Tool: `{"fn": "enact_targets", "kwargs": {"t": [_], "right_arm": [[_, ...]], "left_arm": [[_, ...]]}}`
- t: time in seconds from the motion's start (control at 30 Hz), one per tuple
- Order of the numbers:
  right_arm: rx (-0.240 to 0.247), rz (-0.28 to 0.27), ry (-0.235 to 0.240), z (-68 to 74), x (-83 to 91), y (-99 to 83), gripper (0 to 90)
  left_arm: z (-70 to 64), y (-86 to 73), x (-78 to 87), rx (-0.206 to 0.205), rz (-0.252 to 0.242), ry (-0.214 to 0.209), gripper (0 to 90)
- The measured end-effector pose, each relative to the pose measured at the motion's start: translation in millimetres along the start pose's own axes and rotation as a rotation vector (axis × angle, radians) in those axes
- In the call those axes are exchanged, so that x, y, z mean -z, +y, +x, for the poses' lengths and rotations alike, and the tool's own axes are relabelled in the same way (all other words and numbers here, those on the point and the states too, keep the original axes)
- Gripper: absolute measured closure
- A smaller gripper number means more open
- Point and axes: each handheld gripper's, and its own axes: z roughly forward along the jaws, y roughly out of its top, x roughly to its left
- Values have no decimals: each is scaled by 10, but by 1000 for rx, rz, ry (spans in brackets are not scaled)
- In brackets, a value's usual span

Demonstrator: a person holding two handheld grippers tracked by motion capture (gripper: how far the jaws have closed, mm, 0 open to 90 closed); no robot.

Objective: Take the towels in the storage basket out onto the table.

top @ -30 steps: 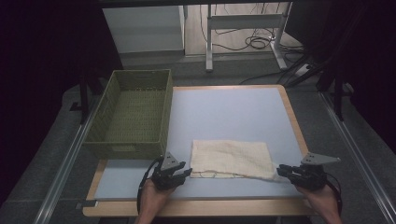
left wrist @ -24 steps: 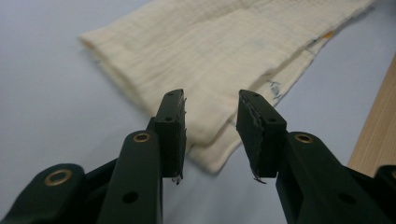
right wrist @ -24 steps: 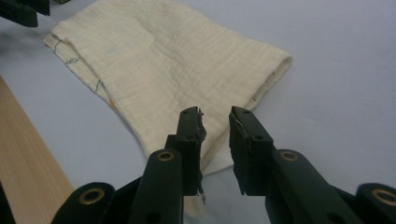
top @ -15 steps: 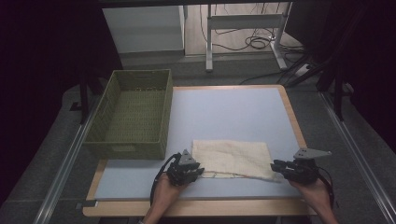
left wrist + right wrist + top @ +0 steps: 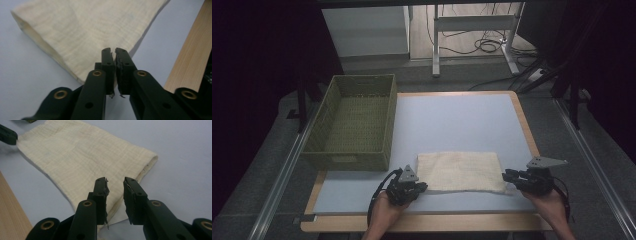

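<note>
Currently the folded cream cloth [image 5: 460, 171] is flanked by both tools; no legible writing is seen. Left gripper [image 5: 114, 53] is nearly clenched at the cloth's corner, whether pinching it cannot be told. Right gripper [image 5: 115, 185] is released over the opposite corner.

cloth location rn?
In the high view the folded cloth lies flat on the table's near edge, right of the green basket, between the left tool and right tool.

Cloth [image 5: 460, 171] is cream, faint crinkle weave, plain, no print. Worktop [image 5: 452, 120] pale blue-grey w/ light wood edge strip. Basket [image 5: 353, 121] at 10 o'clock is olive green, woven texture. Left tongs [image 5: 115, 65] and right tongs [image 5: 115, 192] both black w/ brass-coloured rivets; grey plates on top. Floor dark grey, surroundings near black.
</note>
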Motion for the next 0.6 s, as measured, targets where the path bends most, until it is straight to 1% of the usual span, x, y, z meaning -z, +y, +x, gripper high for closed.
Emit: {"fn": "enact_targets", "kwargs": {"t": [0.03,0.1,0.13,0.17,0.2,0.23,0.27,0.3,0.33,0.37,0.4,0.53,0.6], "right_arm": [[0,1,-2,-4,-8,0,713],[-5,3,-4,-17,-23,7,702],[-5,3,-4,-17,-23,7,702],[-8,4,-10,-44,-42,31,692],[-8,4,-10,-44,-42,31,692],[-10,-1,-14,-65,-56,51,686],[-15,-3,-19,-91,-69,78,683],[-24,-9,-32,-152,-115,141,678],[-24,-9,-32,-152,-115,141,678],[-28,-9,-41,-188,-149,176,676],[-34,-14,-49,-233,-204,218,674],[-56,-4,-69,-357,-421,326,649],[-56,12,-85,-396,-561,371,626]], "left_arm": [[14,-17,-15,11,-1,2,786],[35,-24,-16,17,-9,7,685],[58,-18,-6,27,-23,16,685],[109,19,34,44,-51,31,607],[109,19,34,44,-51,31,584],[133,46,51,50,-62,43,584],[161,76,60,59,-69,53,565],[223,138,50,81,-77,74,555],[223,138,50,81,-77,74,547],[260,178,27,90,-76,96,547],[286,209,3,97,-77,115,546],[364,316,-100,113,-66,161,521],[396,357,-143,112,-59,171,505]]}}
